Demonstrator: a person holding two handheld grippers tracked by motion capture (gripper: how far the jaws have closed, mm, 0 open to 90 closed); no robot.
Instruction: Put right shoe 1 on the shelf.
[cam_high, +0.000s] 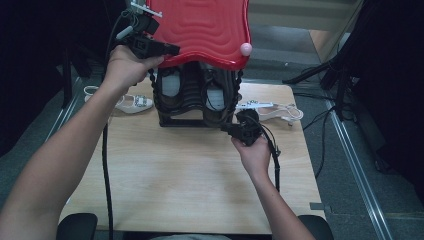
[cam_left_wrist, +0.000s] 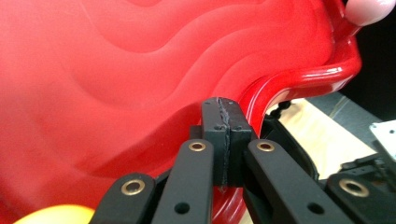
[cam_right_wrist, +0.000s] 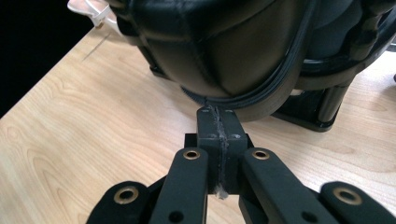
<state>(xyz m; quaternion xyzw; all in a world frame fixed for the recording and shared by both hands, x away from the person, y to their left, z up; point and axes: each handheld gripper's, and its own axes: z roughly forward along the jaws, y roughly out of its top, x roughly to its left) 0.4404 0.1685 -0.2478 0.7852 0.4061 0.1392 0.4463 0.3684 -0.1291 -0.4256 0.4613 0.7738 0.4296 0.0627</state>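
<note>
On the wooden table (cam_high: 165, 175) a black shoe rack (cam_high: 197, 102) is standing near the far edge, and a red wavy tray (cam_high: 205, 27) is sitting on top of it like a shelf. A small pink ball (cam_high: 246, 49) is sticking at the right front corner of this tray. Inside the rack, dark brown shoes (cam_high: 212, 97) are lying side by side, with their toes toward the person.

The left gripper (cam_high: 165, 49) is reaching to the front left edge of the tray. In the left gripper view its two black jaws are pressed together, with the tips (cam_left_wrist: 223, 122) right at the red rim (cam_left_wrist: 299, 81). I cannot tell if the rim is pinched between them or if they are only touching it.

The right gripper (cam_high: 231, 129) is coming low to the front right side of the rack, and the person's right hand (cam_high: 256, 155) is holding it from behind. In the right gripper view its jaws are also closed on each other, and the tips (cam_right_wrist: 217, 122) are lying just at the sole edge of the dark shoe (cam_right_wrist: 224, 56). Nothing is visible between them.

White sandals are lying on the table on both sides of the rack, one (cam_high: 131, 102) at the left and one (cam_high: 272, 110) at the right, each just beside it.
</note>
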